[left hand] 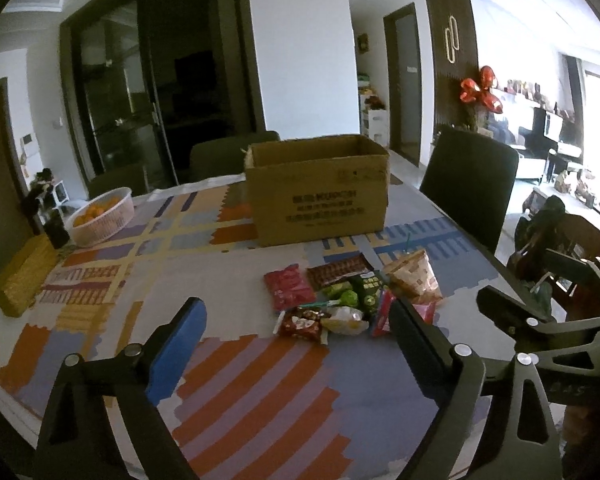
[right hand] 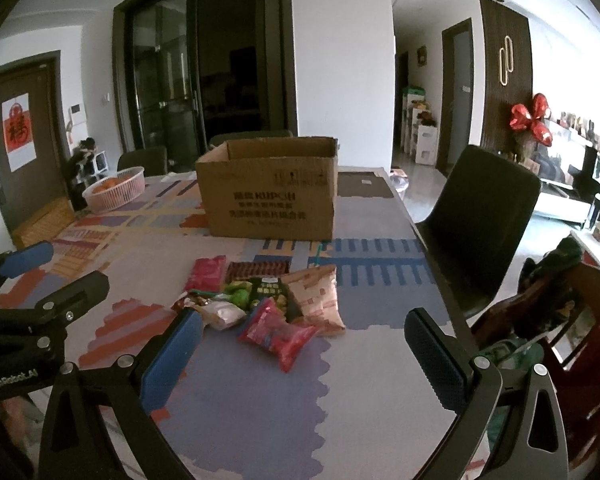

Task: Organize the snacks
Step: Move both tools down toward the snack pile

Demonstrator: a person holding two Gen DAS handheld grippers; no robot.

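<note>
patterned tablecloth [right hand: 236, 400] | snack pile [right hand: 268, 304] | cardboard box [right hand: 268, 196] beyond

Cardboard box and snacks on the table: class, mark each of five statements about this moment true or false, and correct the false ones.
1. The cardboard box stands open at the top. True.
2. The snack packets lie inside the box. False: they lie in a pile on the table, in front of the box.
3. The left tool is shut on a packet. False: it is open and holds nothing.
4. The right tool is open and empty. True.
5. The white basket holds bottles. False: it holds orange fruit.
</note>
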